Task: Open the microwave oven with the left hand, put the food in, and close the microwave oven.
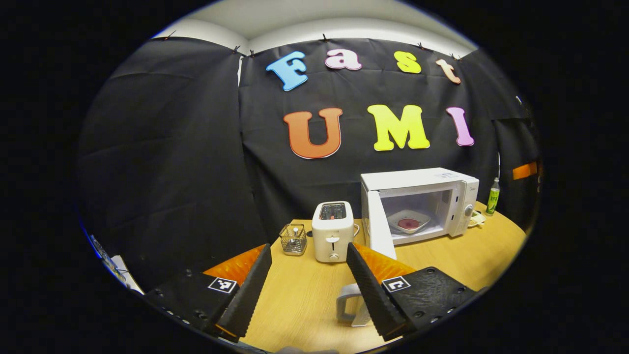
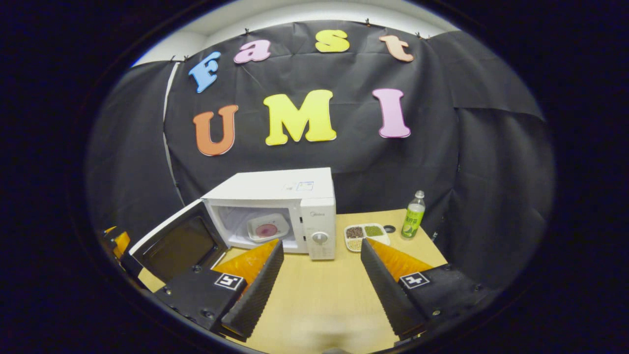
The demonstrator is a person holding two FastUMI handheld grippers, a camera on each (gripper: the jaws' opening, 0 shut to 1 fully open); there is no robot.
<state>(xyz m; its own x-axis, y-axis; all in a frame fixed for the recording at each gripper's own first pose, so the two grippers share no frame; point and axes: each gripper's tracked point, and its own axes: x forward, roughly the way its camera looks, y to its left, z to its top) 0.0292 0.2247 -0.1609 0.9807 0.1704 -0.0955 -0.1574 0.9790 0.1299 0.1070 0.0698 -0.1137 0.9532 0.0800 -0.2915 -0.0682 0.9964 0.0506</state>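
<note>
1. Inside the microwave (image 2: 275, 206), at the back of the table (image 2: 319, 295), sits one plate (image 2: 268, 228) with red food on it.
2. One door (image 2: 179, 246) hangs wide open on the left side of the microwave. It looks flat, hard and stiff, so I think it will swing and not bend.
3. My guess is the best spot to push is the free edge of the door (image 1: 381, 231), far from the hinge. It should swing shut with a soft push. A hard slam could shake the plate.
4. I think the plate is hard and could break, so leave it where it is.
5. One left gripper (image 1: 308, 287) is held over the table, well apart from the door. Its two fingers are spread wide and hold nothing.
6. One right gripper (image 2: 322, 285) is held in front of the microwave too. Its two fingers are also wide apart and hold nothing.
7. One toaster (image 1: 333, 231) stands just left of the door, and one wire basket (image 1: 293, 239) stands beside it.
8. One white mug (image 1: 351, 305) sits near the left gripper.
9. One tray (image 2: 366, 235) with bits of food lies right of the microwave, and one bottle (image 2: 414, 215) stands near it.
</note>
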